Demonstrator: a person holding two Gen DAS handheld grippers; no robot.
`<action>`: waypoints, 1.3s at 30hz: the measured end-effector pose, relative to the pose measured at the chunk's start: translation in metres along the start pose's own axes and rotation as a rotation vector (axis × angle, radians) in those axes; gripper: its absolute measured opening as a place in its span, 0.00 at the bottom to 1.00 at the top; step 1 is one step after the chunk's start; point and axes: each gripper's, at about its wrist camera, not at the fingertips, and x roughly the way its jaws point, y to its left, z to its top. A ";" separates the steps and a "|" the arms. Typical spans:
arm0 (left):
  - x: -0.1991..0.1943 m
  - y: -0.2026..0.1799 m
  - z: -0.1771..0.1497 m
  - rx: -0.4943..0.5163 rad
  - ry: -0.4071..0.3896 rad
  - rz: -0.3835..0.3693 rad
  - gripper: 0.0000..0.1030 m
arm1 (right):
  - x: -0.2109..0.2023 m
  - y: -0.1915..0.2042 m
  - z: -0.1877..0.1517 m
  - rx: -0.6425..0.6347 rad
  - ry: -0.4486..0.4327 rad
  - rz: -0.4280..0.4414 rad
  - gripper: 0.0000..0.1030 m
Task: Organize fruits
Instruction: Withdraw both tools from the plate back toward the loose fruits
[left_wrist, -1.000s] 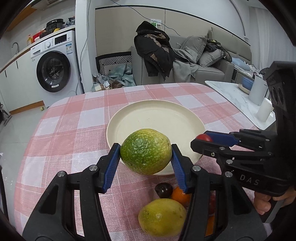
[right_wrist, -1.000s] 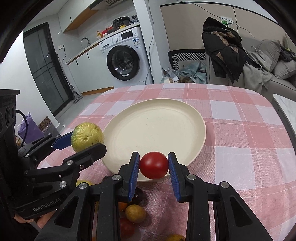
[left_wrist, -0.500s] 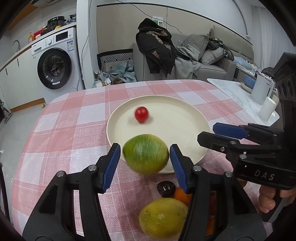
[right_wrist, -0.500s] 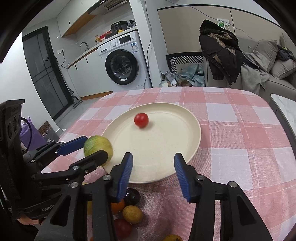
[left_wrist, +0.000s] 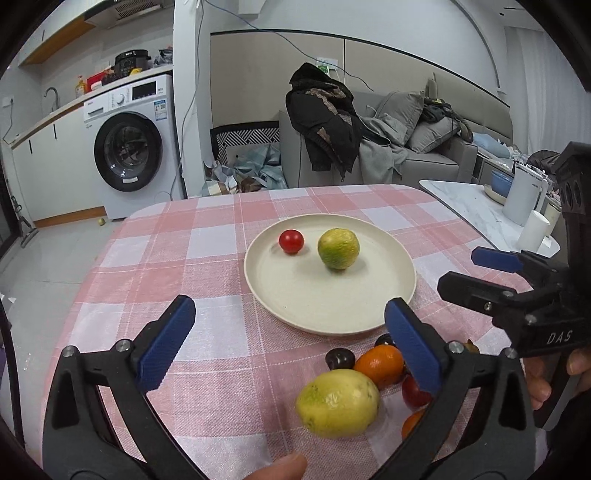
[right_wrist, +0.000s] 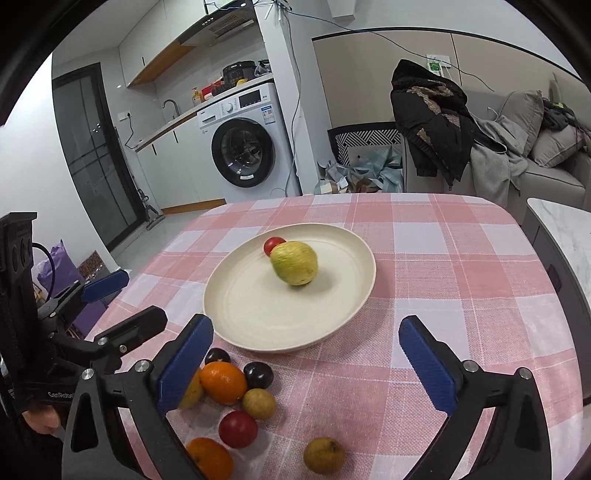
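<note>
the green citrus (left_wrist: 338, 249) and small tomato (left_wrist: 291, 241) now sit on my cream plate (left_wrist: 369, 317). both my left gripper (left_wrist: 284, 332) and right gripper (right_wrist: 306, 363) have just been opening and stand wide, nothing between them. next the yellow fruit (left_wrist: 338, 402) near the plate's edge: round, firm, prone to roll, so i'd pinch across its middle.

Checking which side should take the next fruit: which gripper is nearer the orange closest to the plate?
Left, though only narrowly. The orange sits right against the left gripper's right jaw. The right gripper also has it beside its left jaw, jaws open and empty on both.
</note>
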 end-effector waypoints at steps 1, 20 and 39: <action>-0.005 0.000 -0.002 0.002 -0.003 0.002 0.99 | -0.003 0.001 -0.001 -0.004 -0.002 0.002 1.00; -0.064 0.001 -0.043 0.015 -0.025 0.019 0.99 | -0.036 0.016 -0.031 -0.110 -0.025 -0.023 1.00; -0.062 0.002 -0.057 0.009 0.021 0.026 0.99 | -0.028 0.024 -0.051 -0.197 0.030 -0.047 1.00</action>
